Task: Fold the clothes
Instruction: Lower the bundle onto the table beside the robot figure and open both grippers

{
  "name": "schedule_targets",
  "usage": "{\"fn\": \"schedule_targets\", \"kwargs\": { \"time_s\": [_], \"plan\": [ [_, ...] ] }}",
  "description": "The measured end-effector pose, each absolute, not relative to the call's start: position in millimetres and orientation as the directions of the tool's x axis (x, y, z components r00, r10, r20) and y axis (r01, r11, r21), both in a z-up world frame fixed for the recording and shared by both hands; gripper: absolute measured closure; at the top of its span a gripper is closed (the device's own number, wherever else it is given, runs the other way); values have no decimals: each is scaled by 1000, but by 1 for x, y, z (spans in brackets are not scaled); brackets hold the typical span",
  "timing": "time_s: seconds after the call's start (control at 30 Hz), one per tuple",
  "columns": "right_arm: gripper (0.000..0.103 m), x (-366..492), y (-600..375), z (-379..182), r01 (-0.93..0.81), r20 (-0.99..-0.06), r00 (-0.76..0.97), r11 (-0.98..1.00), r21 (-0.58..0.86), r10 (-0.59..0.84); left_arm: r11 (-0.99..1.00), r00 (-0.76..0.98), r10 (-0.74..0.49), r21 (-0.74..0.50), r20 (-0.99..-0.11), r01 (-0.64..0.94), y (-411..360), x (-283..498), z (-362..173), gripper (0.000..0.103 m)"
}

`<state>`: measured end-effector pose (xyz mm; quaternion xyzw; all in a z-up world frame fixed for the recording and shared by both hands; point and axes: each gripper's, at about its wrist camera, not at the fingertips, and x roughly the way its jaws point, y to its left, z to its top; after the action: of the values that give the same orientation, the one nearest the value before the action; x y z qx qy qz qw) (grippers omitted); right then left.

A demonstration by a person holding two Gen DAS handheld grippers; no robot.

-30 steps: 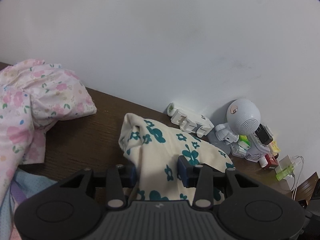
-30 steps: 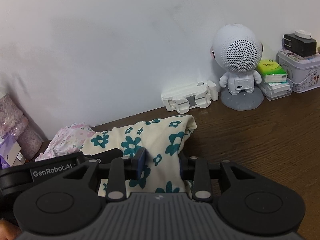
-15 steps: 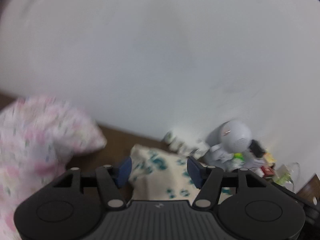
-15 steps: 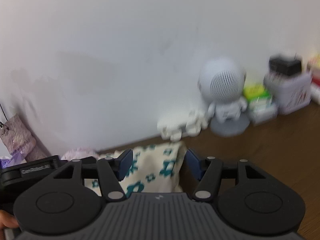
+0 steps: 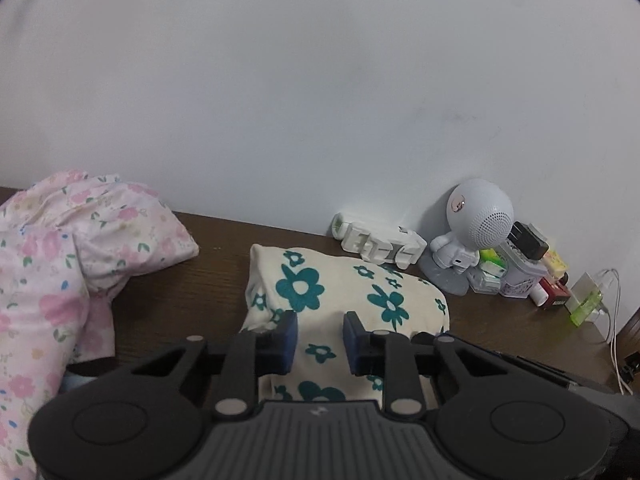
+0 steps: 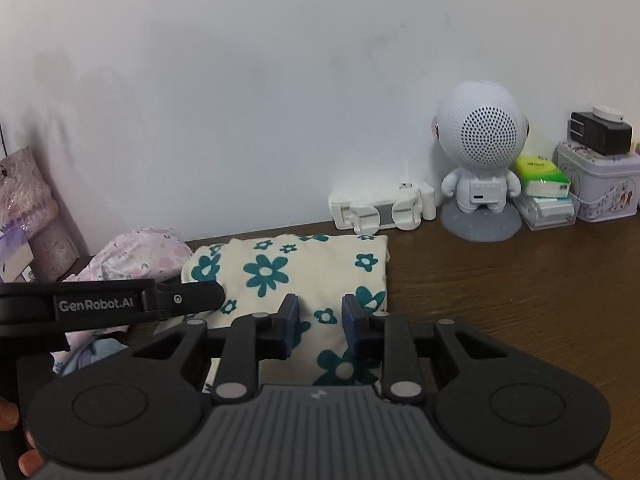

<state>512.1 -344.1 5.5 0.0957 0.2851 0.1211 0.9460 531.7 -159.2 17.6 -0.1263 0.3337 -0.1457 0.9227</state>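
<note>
1. A folded cream garment with teal flowers point(image 5: 344, 292) lies on the brown desk point(image 5: 192, 280), near the wall.
2. The left tool point(image 5: 320, 340) has just been closing; cloth sits between its blue pads, but whether they pinch it I cannot tell.
3. The right tool point(image 6: 318, 328) likewise has just been closing over the garment's near edge, grip unclear.
4. A pink floral pile point(image 5: 60, 248) lies to the left.
</note>
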Motion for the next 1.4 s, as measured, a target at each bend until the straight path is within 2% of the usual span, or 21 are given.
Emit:
{"fn": "schedule_targets", "kwargs": {
  "time_s": [0.1,0.13,0.17,0.2,0.27,0.33,0.4,0.43,0.57,0.77,1.03,1.4],
  "plan": [
    [78,510,-344,7,-175,-518,808,953,246,282,926,736,-357,-320,-575,199,-159,529,20,77],
    [77,509,-343,8,-177,-517,809,954,240,280,924,740,-364,-322,-565,208,-158,526,22,71],
    [73,507,-343,11,-180,-509,813,954,240,282,921,744,-371,-324,-555,217,-158,523,25,60],
    [66,504,-343,13,-183,-501,818,953,240,283,923,758,-363,-319,-542,213,-157,518,28,53],
    [59,496,-343,20,-184,-475,836,955,231,276,928,785,-345,-310,-514,205,-155,507,36,20],
    [47,486,-343,27,-183,-446,856,961,208,260,945,831,-298,-268,-470,187,-151,491,46,11],
    [28,475,-342,32,-182,-423,875,969,165,236,953,853,-286,-220,-436,208,-149,477,51,6],
    [24,470,-341,34,-183,-413,882,972,146,228,957,863,-281,-195,-419,217,-149,469,53,2],
    [0,455,-337,39,-193,-419,883,977,92,213,966,878,-247,-172,-410,192,-140,448,51,0],
    [0,446,-328,38,-206,-445,870,977,61,212,944,831,-296,-277,-471,179,-120,442,44,0],
    [0,435,-320,32,-199,-474,851,974,107,225,949,838,-275,-274,-471,157,-109,430,38,0],
    [0,402,-305,20,-191,-525,825,977,90,209,960,831,-249,-238,-497,145,-97,387,27,0]
  ]
}}
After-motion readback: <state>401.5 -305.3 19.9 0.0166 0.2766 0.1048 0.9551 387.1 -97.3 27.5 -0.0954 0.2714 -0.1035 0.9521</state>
